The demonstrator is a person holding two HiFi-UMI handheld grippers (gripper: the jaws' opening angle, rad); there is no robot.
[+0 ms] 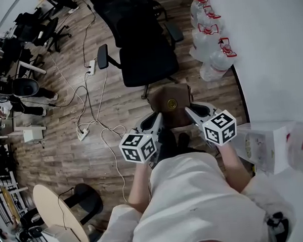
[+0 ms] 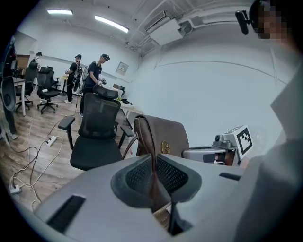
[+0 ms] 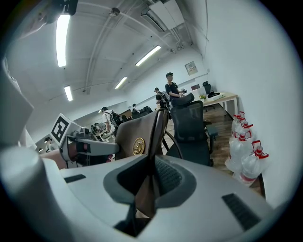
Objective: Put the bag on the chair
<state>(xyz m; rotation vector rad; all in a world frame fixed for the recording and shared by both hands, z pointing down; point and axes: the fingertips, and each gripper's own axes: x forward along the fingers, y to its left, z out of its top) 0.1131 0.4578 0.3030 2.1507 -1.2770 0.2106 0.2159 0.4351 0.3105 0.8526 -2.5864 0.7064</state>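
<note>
A brown leather bag [image 1: 170, 104] with a gold round emblem hangs upright between my two grippers, just in front of the black office chair [image 1: 148, 57]. My left gripper [image 1: 159, 118] is shut on the bag's left edge; in the left gripper view the bag [image 2: 165, 137] rises from between the jaws [image 2: 154, 172] with the chair [image 2: 94, 142] behind it to the left. My right gripper [image 1: 189, 111] holds the bag's right edge; in the right gripper view the bag [image 3: 137, 137] sits pinched in the jaws [image 3: 150, 177], and the chair [image 3: 191, 127] stands beyond.
Several large water bottles [image 1: 211, 44] stand against the white wall at the right. Cables and a power strip [image 1: 90, 68] run over the wood floor to the left. A white box [image 1: 261, 142] sits at the right, a round table [image 1: 57, 206] at lower left. People [image 2: 94, 75] stand far back.
</note>
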